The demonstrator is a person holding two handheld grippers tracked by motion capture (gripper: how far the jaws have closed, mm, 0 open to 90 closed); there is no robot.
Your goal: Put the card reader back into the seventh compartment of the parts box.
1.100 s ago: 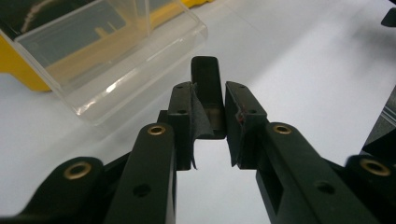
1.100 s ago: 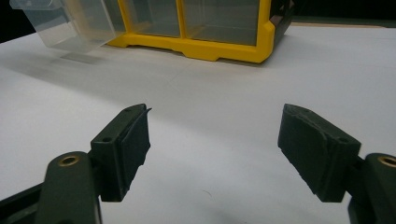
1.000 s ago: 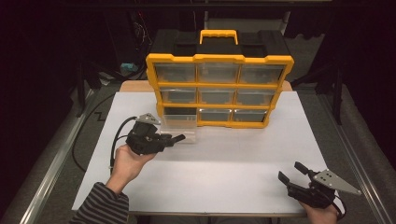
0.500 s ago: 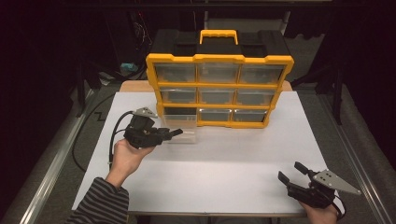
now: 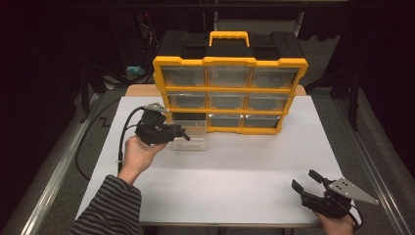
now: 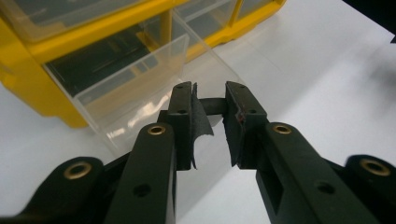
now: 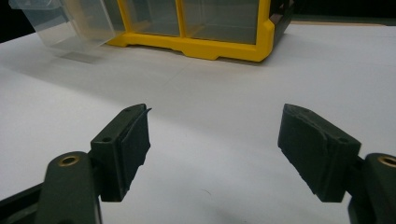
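While the left gripper (image 6: 208,125) grips something small at the clear drawer (image 5: 188,134) pulled out toward near-left, right gripper (image 5: 313,187) idles released, well apart

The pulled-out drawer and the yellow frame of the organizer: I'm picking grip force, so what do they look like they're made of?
The drawer looks like thin clear plastic, glossy: the table shows through its walls and its edges catch glare. The yellow frame looks like thicker moulded plastic, opaque with a smooth satin sheen and rounded corners. The left gripper has its jaws close together at the drawer's front; whether they are pinching the wall, I cannot tell.
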